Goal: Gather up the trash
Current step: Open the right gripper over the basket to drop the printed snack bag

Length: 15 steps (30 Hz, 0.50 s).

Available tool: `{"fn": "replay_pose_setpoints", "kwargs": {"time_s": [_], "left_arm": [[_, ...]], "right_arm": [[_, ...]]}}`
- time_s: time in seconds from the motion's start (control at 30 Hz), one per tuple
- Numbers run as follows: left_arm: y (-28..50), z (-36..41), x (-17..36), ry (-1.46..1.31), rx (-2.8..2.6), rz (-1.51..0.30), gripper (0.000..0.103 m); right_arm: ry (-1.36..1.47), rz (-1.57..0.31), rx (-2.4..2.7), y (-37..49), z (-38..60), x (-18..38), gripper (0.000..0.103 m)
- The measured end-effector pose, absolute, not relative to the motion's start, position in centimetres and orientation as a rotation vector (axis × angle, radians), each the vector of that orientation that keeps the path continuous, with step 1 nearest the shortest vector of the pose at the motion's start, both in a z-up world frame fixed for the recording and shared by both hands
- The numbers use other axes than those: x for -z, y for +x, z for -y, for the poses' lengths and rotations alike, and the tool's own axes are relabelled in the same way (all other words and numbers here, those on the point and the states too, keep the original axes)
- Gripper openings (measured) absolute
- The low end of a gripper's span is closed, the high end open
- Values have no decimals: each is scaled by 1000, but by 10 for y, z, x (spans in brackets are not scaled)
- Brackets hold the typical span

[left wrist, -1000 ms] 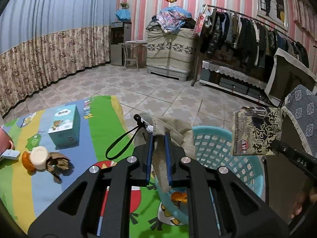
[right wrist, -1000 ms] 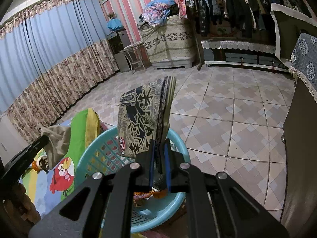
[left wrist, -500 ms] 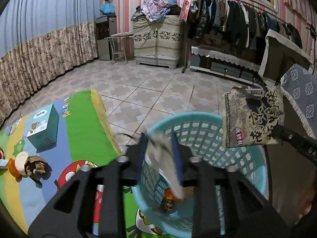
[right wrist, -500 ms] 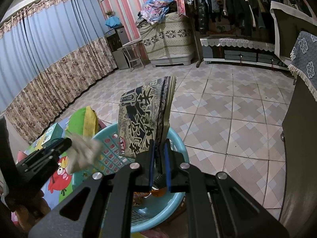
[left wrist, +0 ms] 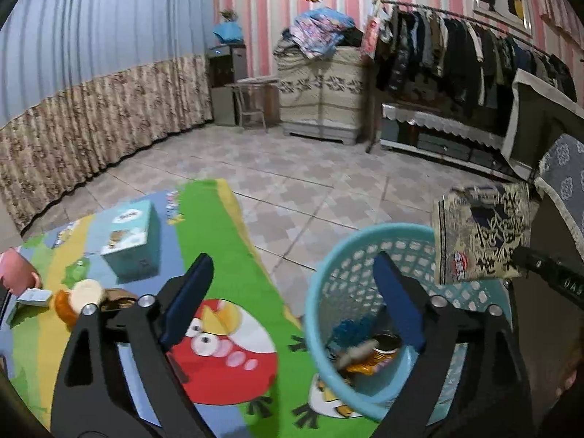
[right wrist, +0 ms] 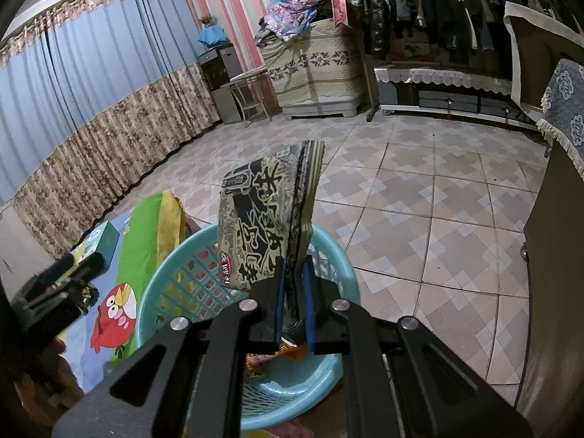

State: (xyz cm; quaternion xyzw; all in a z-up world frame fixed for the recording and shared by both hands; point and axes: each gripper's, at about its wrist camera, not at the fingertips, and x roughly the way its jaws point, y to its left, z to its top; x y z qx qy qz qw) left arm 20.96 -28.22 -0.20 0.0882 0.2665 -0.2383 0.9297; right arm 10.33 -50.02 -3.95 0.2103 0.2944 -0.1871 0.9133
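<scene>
A light blue plastic basket (left wrist: 328, 266) (right wrist: 164, 273) stands on the edge of a cartoon play mat (left wrist: 219, 233). It holds wrappers, a tin and a pale scrap (left wrist: 356, 352). My left gripper (left wrist: 292, 284) hovers at the basket's left rim, its jaws opening wide with nothing between them. My right gripper (right wrist: 292, 273) is shut on a flat patterned snack packet (right wrist: 262, 219) (left wrist: 481, 233), held upright over the basket. More litter (left wrist: 87, 295), a white cap, orange peel and brown paper, lies on the mat at the left.
A teal tissue box (left wrist: 131, 233) stands on the mat. A dark table with a blue lace cloth (left wrist: 565, 175) rises close at the right. Tiled floor stretches toward a clothes rack (left wrist: 456, 47), a covered cabinet (left wrist: 321, 91) and curtains (left wrist: 91, 116).
The left gripper, earlier shut on a beige cloth piece with a black cord, swung over the basket, opened, and the piece dropped in. The right gripper and its packet stayed put.
</scene>
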Motion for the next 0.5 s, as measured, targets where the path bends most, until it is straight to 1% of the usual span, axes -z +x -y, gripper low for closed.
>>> {"fn": "replay_pose_setpoints", "kwargs": {"time_s": [0.03, 0.17, 0.23, 0.33, 0.37, 0.4, 0.47, 0.5], "left_arm": [[210, 277, 0, 176, 477, -539, 91], [214, 260, -8, 157, 444, -525, 91], [215, 252, -11, 145, 433, -522, 92], [216, 240, -15, 131, 417, -512, 94], [216, 239, -16, 129, 413, -509, 94], [216, 235, -17, 125, 407, -505, 94], [217, 233, -19, 119, 403, -504, 94], [217, 230, -19, 118, 398, -501, 95]], "right_arm": [[430, -613, 381, 106, 499, 40, 10], [399, -651, 366, 120, 486, 43, 10], [377, -676, 363, 128, 479, 45, 13], [357, -713, 351, 141, 472, 48, 14], [353, -723, 347, 143, 469, 49, 16], [349, -731, 341, 146, 467, 51, 21], [339, -742, 340, 149, 462, 52, 51], [333, -740, 343, 150, 459, 52, 56]]}}
